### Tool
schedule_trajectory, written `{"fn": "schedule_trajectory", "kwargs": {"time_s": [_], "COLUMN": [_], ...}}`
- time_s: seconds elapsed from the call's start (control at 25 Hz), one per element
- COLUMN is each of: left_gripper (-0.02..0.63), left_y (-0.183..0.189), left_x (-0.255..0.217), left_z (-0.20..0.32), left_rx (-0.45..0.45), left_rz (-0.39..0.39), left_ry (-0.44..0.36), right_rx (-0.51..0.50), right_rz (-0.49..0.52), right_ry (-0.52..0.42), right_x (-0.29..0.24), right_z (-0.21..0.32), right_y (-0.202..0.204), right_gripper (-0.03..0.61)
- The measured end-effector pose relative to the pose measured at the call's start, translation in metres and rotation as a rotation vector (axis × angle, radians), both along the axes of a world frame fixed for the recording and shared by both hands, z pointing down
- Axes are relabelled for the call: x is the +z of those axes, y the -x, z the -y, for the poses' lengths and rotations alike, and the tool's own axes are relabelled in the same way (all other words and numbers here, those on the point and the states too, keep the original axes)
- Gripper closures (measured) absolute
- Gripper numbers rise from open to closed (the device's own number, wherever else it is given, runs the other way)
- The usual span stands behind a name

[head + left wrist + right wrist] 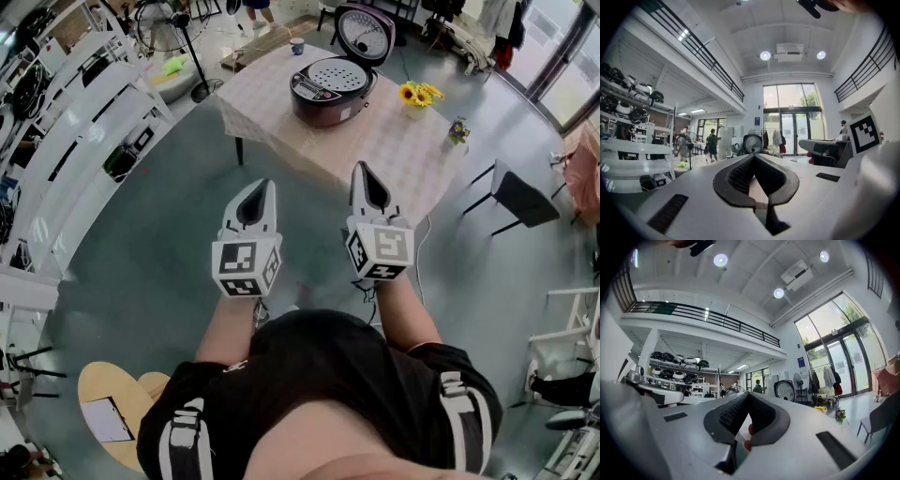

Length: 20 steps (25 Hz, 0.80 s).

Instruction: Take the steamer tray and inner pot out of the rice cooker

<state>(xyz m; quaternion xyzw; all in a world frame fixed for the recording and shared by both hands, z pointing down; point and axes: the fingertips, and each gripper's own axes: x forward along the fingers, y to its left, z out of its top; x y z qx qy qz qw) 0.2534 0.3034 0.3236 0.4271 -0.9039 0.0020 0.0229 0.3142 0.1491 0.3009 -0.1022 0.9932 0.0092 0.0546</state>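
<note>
A dark rice cooker [330, 92] stands on the far table [403, 141] with its lid [364, 33] raised. The perforated steamer tray [337, 75] sits in its top; the inner pot is hidden below it. Both grippers hang level over the floor, well short of the table. My left gripper [267, 186] is shut with nothing in it. My right gripper [360, 170] is shut and empty too. Past the closed left gripper [753, 156] the raised lid [752, 143] shows far off. It shows again as the round lid [785, 391] beyond the right gripper [747, 395].
On the table stand a sunflower vase [417, 97], a small purple flower pot [458, 131] and a cup [297, 45]. A black chair [518, 196] is at the table's right. White shelves [66, 141] run along the left, a fan [167, 26] behind, a wooden stool [112, 405] near my feet.
</note>
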Motion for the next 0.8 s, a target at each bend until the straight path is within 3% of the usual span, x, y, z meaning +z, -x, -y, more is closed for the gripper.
{"fn": "schedule_trajectory", "kwargs": {"time_s": [0.56,0.8], "left_gripper": [0.612,0.612], "left_y": [0.035,0.053], "left_x": [0.005,-0.002], "left_z": [-0.02,-0.033], "left_rx": [0.049,0.075], "left_rz": [-0.03,-0.003], "left_ry": [-0.048,-0.059], "right_rx": [0.013,0.056], "right_rz": [0.015,0.016], "right_ry": [0.004,0.012], "right_x": [0.003,0.006], "right_z": [-0.027,-0.04], "right_y": [0.028,0.039], "right_gripper": [0.581,0.581]}}
